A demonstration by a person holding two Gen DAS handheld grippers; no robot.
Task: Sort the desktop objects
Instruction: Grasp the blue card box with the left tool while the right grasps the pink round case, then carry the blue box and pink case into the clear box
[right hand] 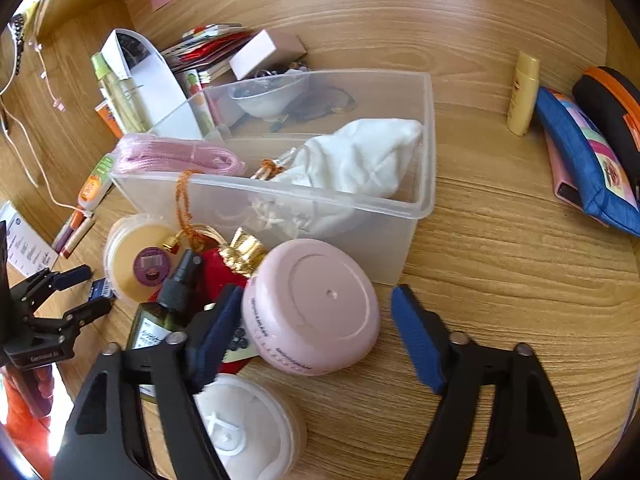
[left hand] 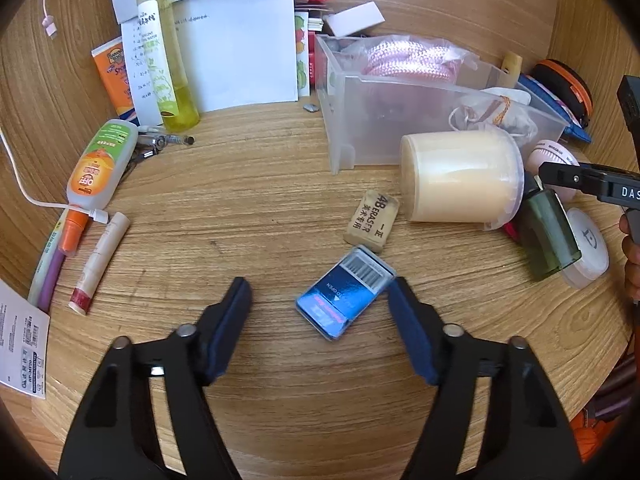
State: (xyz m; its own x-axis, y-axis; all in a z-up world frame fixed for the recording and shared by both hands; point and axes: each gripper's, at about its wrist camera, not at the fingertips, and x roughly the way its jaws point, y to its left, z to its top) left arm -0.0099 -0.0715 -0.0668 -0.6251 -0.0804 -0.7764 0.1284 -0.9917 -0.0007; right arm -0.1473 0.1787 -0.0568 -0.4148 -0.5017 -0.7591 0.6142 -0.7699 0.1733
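Here, in the left wrist view, a white cable (left hand: 24,188) trails along the far left of the wooden surface (left hand: 260,200), ending beside an orange-capped repellent bottle (left hand: 100,160) that lies flat. Just below it rest a purple pen (left hand: 52,276) and a cream lip balm stick (left hand: 100,258). Farther back, a tall yellow-green spray bottle (left hand: 166,48) lies across white papers (left hand: 244,40). The left gripper (left hand: 320,292) has its fingers spread wide, and a small blue lead case (left hand: 346,292) lies flat on the surface between them, its upper corner touching the inner face of the right finger. A beige eraser (left hand: 372,220) sits just beyond the case, touching its top edge. Next comes a cream jar (left hand: 460,176) tipped on its side, lying against the front of the clear plastic bin (left hand: 360,120), which holds pink cord (left hand: 408,60).

In the right wrist view, the same bin (right hand: 424,200) also holds a white cloth bag (right hand: 360,160). The right gripper (right hand: 316,312) is spread wide as well, with a pink jar (right hand: 316,308) lying tilted between its fingers; the left finger is close against the jar's side, the right finger apart from it. A dark green spray bottle (right hand: 160,312) and a white-lidded tub (right hand: 244,428) lie left of and below the jar. At far right, a small yellow bottle (right hand: 522,92) stands near a blue pouch (right hand: 580,152).
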